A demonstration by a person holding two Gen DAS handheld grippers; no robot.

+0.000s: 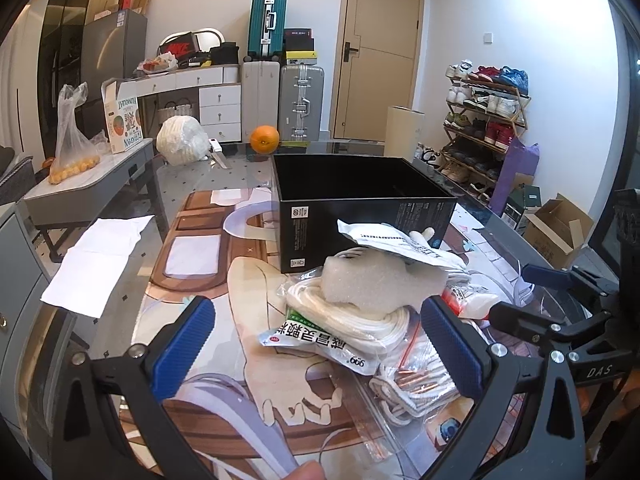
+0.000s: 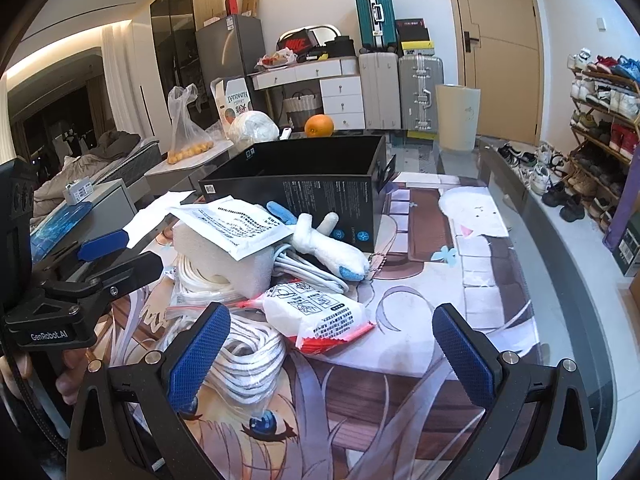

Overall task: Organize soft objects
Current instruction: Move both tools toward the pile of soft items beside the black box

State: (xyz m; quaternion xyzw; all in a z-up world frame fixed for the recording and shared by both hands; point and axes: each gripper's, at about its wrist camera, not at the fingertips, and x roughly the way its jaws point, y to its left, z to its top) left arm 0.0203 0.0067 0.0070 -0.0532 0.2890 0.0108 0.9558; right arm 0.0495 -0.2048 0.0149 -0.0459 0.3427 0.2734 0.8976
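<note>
A pile of soft things lies on the glass table in front of an open black box (image 1: pixel 360 196) (image 2: pixel 304 176). It holds a white foam block (image 1: pixel 376 284) (image 2: pixel 224 256), a white flat pouch (image 1: pixel 396 244) (image 2: pixel 236 224), coiled white rope in bags (image 1: pixel 352 324) (image 2: pixel 244 360), a green-and-white packet (image 1: pixel 320 344), a red-and-white packet (image 2: pixel 320 316) and a white-and-blue plush toy (image 2: pixel 328 244). My left gripper (image 1: pixel 320 344) is open and empty, over the green packet. My right gripper (image 2: pixel 332 352) is open and empty, just before the red-and-white packet.
An orange (image 1: pixel 264 139) (image 2: pixel 319 125) and a white bundle (image 1: pixel 182 140) sit at the table's far end. White paper (image 1: pixel 100 260) lies on the left. A side table (image 1: pixel 80 184) with a bag of small fruit stands left; a shoe rack (image 1: pixel 484 120) stands right.
</note>
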